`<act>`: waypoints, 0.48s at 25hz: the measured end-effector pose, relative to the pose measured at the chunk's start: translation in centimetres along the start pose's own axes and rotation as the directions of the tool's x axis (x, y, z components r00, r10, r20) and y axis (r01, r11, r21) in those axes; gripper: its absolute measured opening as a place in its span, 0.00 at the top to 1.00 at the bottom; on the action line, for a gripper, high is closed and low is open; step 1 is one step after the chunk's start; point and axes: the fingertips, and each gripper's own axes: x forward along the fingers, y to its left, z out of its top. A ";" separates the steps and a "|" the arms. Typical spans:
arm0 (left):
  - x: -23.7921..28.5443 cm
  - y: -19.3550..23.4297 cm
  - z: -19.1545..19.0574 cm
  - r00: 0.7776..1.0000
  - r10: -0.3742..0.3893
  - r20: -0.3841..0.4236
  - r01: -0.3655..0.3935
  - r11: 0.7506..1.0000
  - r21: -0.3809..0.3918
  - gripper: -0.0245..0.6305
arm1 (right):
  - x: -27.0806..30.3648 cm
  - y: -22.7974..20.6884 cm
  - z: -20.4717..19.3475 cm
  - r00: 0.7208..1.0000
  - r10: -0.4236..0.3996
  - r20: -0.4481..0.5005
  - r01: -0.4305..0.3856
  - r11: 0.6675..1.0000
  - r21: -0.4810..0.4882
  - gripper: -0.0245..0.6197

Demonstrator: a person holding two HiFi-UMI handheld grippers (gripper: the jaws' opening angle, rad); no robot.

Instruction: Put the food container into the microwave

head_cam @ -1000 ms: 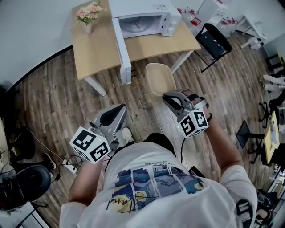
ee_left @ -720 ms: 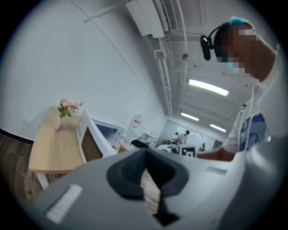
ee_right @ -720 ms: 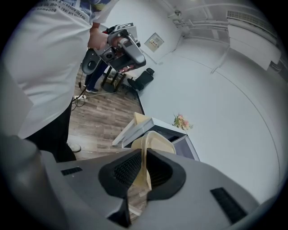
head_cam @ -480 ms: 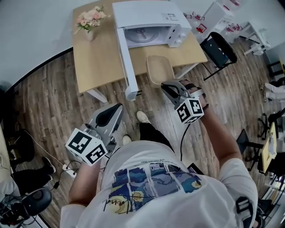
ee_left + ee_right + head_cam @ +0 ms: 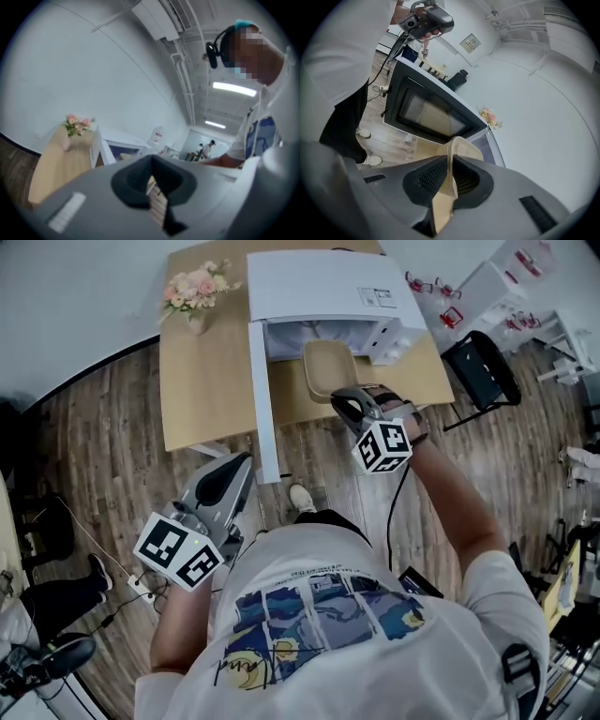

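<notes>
Head view: the beige food container (image 5: 328,371) hangs at the open mouth of the white microwave (image 5: 319,287), just above the table. The right gripper (image 5: 345,401) has its fingers clamped on the container's near rim. The microwave's door (image 5: 262,399) is swung wide to the left. The left gripper (image 5: 234,472) is held low and well back, fingers together on nothing. Print on the microwave's top is too small to read. Pink flowers (image 5: 192,287) stand on the light wooden table (image 5: 206,381), which sits on a plank floor (image 5: 103,456) by a white wall. A black chair (image 5: 480,367) stands to the right.
</notes>
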 end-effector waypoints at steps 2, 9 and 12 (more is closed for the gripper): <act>0.8 0.3 0.2 0.999 0.031 0.004 -0.031 0.999 -0.005 0.95 | 1.7 -0.9 -0.6 1.000 0.008 0.016 -0.008 1.000 -0.013 0.91; 3.1 1.7 1.1 0.992 0.122 0.033 -0.121 0.993 -0.015 0.95 | 7.0 -3.5 -3.1 0.999 0.028 0.034 -0.026 0.999 -0.044 0.91; 3.1 2.3 1.4 0.982 0.181 0.047 -0.180 0.983 -0.026 0.95 | 9.4 -4.4 -3.9 0.998 0.041 0.041 -0.038 0.997 -0.065 0.91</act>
